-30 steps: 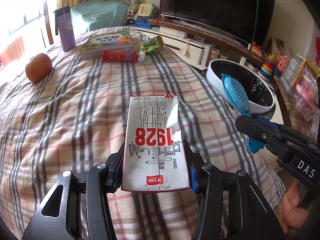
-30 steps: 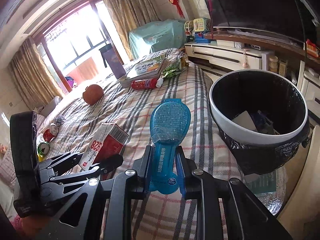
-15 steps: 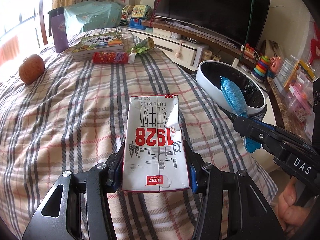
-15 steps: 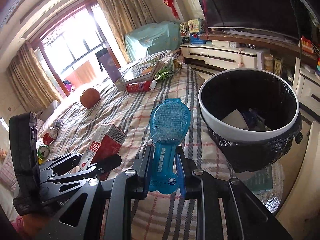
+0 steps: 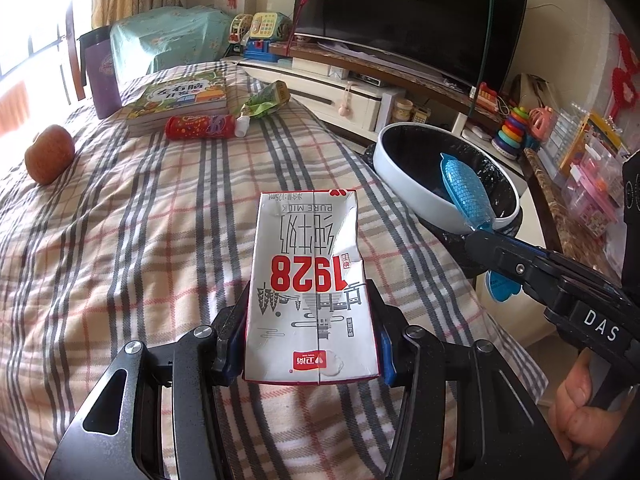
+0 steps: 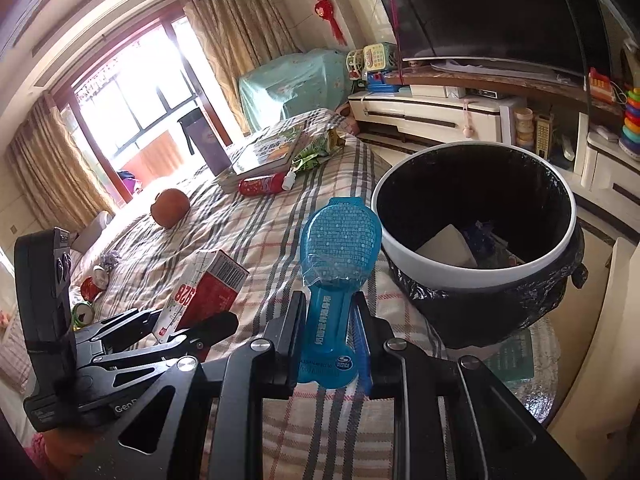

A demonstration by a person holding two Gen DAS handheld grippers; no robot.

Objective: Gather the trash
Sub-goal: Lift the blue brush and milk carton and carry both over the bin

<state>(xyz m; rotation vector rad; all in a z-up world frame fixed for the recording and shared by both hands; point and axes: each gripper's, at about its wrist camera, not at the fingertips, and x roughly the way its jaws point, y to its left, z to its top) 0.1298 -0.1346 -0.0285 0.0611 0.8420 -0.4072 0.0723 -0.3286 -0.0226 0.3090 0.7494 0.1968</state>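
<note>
Tilting downward: L gripper (image 5: 310,332) w/ milk carton (image 5: 310,288).

The trash bin (image 6: 476,276) is standing right of the right claw (image 6: 330,344); the left claw (image 6: 192,320), gripping a milk carton (image 6: 204,292), is hanging left of it over the bed (image 6: 248,232).

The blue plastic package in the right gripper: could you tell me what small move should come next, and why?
Probably carry the right gripper further over the trash bin before releasing: the blue plastic package is clamped, but only its tip reaches the rim.
</note>
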